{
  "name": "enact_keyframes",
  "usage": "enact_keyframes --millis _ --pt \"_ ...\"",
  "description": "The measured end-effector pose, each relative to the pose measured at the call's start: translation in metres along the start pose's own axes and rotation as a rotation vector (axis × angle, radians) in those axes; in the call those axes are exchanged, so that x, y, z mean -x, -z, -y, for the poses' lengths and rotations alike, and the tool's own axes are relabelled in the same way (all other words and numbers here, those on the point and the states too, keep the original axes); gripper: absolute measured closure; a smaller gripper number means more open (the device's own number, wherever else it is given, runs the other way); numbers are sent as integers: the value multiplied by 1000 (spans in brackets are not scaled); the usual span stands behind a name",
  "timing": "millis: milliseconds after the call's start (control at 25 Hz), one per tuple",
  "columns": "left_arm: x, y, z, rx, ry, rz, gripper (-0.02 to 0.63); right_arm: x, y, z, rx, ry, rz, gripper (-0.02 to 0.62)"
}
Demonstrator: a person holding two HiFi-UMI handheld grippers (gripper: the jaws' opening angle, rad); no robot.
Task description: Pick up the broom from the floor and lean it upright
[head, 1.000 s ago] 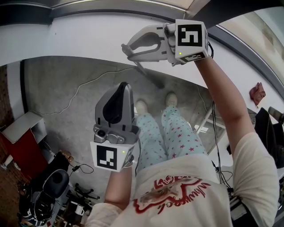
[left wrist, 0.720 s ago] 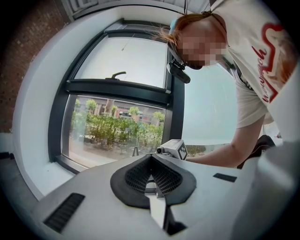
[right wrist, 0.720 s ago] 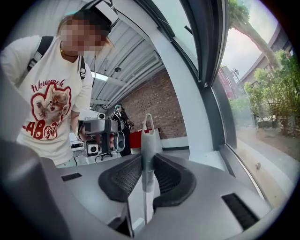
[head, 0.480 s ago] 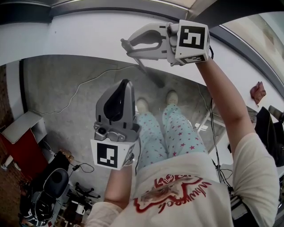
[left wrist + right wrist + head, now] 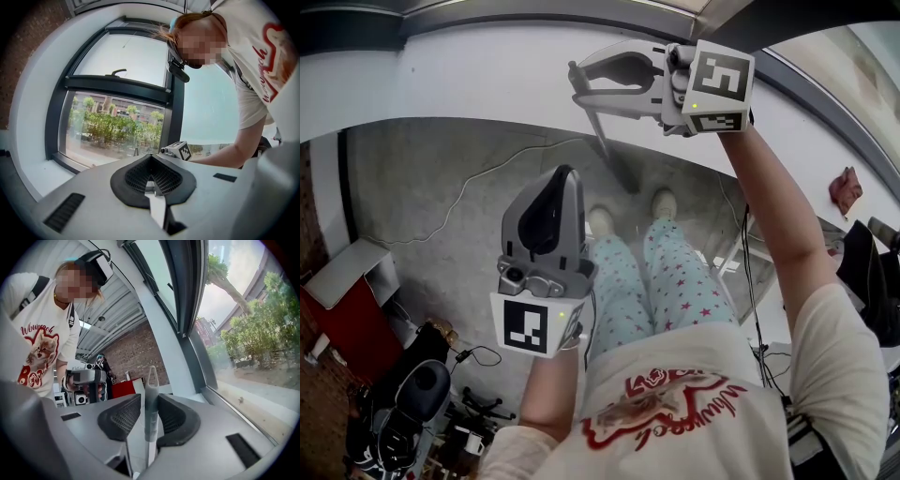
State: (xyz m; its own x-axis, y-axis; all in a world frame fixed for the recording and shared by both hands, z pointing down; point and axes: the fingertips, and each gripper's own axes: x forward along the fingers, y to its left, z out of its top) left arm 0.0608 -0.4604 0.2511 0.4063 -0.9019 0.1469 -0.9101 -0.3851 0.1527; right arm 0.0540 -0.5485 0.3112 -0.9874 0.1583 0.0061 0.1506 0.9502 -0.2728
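Broom handle (image 5: 151, 380) upright btwn R gripper (image 5: 148, 404) jaws, just opening.

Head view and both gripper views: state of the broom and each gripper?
right gripper: open, fingers have just been opening, handle stands loose between them
broom: upright, head down on the floor, handle top between the right gripper's fingers
left gripper: shut, fingers together, nothing between them
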Motion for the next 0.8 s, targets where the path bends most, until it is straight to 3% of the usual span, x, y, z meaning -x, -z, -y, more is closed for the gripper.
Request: enact_keyframes --millis 320,520,800 --pt "3 3 -7 8 11 -1 589 8 -12 12 30 128 28 394" --pt "-1 -10 -11 -3 38 12 589 12 -19 8 38 214 32 379" --pt "-7 -15 2 -10 103 15 589 72 -19 -15 94 519 49 380"
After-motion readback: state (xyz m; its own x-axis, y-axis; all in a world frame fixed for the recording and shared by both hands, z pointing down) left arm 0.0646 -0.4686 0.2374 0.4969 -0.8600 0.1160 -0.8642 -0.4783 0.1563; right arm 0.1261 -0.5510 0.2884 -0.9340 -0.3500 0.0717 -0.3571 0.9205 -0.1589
